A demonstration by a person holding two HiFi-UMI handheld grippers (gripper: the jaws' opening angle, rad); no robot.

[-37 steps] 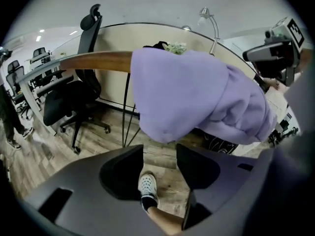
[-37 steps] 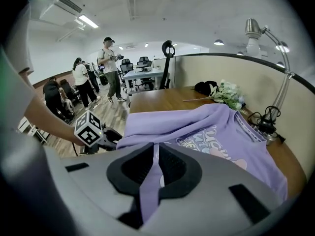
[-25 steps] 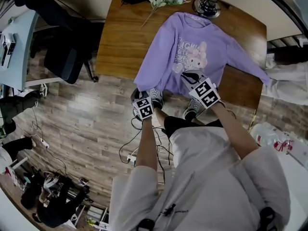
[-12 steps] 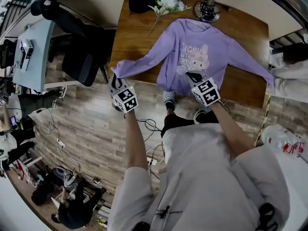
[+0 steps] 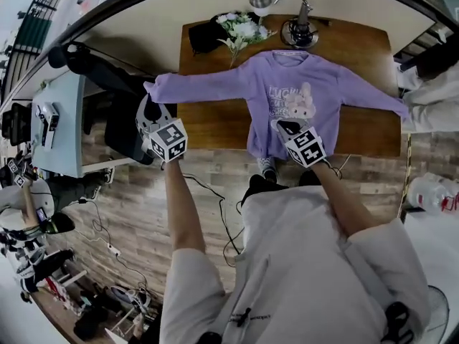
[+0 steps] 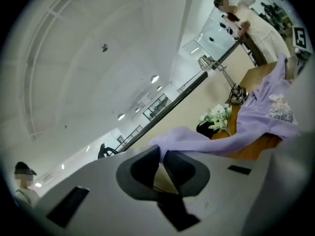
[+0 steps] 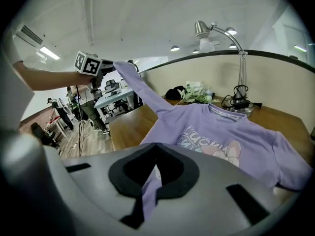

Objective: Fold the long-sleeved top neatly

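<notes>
Top (image 5: 301, 92) lies flat, print up, on desk (image 5: 215, 124). Left gripper (image 5: 149, 99) clamps sleeve (image 5: 201, 88), stretched past the desk's left edge. Right gripper (image 5: 285, 127) is closed on hem (image 5: 269, 149) at the near edge. Spreading step; next, probably fold the sleeve across the chest.

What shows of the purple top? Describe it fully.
The purple top is a soft-looking long-sleeved sweatshirt with a pink cartoon print and lettering on the chest. It lies front up on the wooden table, both sleeves spread. The left gripper pinches one cuff, holding it past the table's edge; the right gripper is shut on the hem.
</notes>
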